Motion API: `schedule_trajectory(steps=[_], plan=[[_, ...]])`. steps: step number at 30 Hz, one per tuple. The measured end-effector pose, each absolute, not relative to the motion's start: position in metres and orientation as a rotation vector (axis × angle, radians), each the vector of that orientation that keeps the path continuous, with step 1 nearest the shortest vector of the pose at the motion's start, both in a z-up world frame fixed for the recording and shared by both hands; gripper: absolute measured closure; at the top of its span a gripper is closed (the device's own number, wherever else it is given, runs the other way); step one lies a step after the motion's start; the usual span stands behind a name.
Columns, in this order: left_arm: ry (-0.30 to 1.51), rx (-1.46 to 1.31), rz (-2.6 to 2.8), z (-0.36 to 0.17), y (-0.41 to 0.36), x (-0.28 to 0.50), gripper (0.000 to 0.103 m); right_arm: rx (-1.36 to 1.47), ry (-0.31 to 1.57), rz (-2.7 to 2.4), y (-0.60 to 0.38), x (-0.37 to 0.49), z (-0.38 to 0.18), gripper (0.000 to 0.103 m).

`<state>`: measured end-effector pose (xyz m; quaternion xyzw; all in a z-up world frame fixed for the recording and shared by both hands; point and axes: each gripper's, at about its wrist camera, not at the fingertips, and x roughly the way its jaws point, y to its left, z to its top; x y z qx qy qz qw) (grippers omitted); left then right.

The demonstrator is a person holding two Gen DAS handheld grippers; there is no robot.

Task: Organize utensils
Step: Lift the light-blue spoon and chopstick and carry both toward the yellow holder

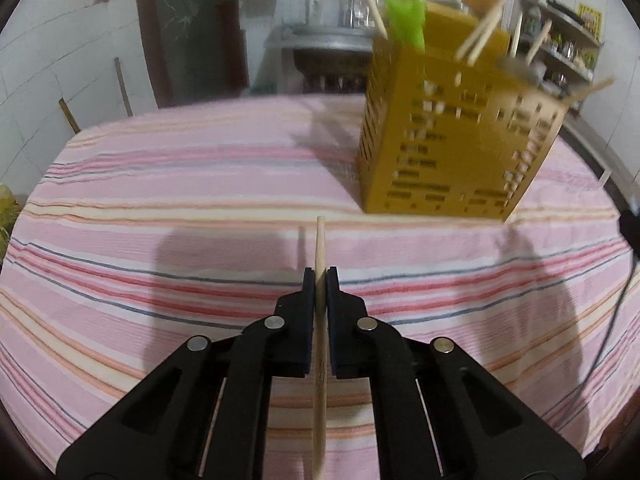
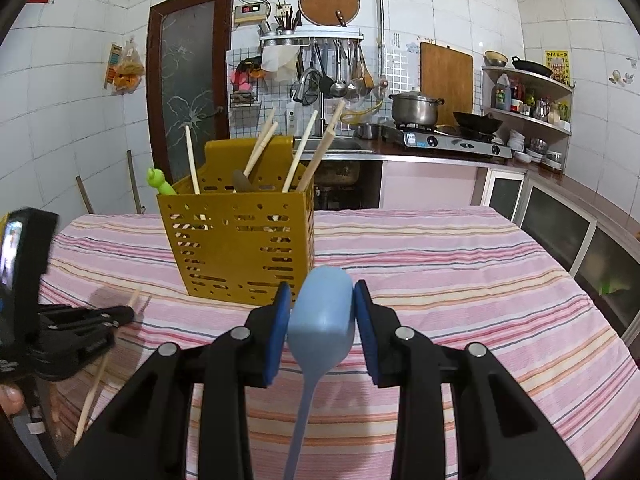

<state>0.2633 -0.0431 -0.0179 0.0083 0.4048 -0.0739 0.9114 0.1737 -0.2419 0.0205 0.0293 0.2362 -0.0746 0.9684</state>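
Observation:
A yellow perforated utensil holder [image 1: 456,136] stands on the striped tablecloth, also in the right wrist view [image 2: 240,240]. It holds several wooden chopsticks [image 2: 298,156] and a green utensil [image 2: 160,182]. My left gripper [image 1: 320,276] is shut on a wooden chopstick [image 1: 320,248], held upright above the cloth, left and short of the holder. It shows from the side in the right wrist view [image 2: 120,316]. My right gripper [image 2: 322,300] is shut on a light blue spoon [image 2: 324,312] by its bowl, handle hanging down, just in front of the holder.
The pink striped tablecloth [image 2: 460,264] covers the table. Behind it are a door [image 2: 188,92], a sink counter with hanging tools [image 2: 336,76], a stove with a pot [image 2: 416,110] and shelves [image 2: 528,112] at right.

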Motion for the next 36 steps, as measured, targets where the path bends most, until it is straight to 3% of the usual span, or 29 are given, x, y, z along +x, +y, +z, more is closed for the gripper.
schedule_trajectory(steps=[16,36], plan=[[0.492,-0.076,-0.204,0.061,-0.008,0.2,0.099,0.044,0.426,-0.167,-0.24,0.165,0.032,0.07],[0.359,-0.054,-0.221,0.087,-0.009,0.164,0.099,0.025,0.379,-0.175,-0.237,0.15,0.051,0.071]])
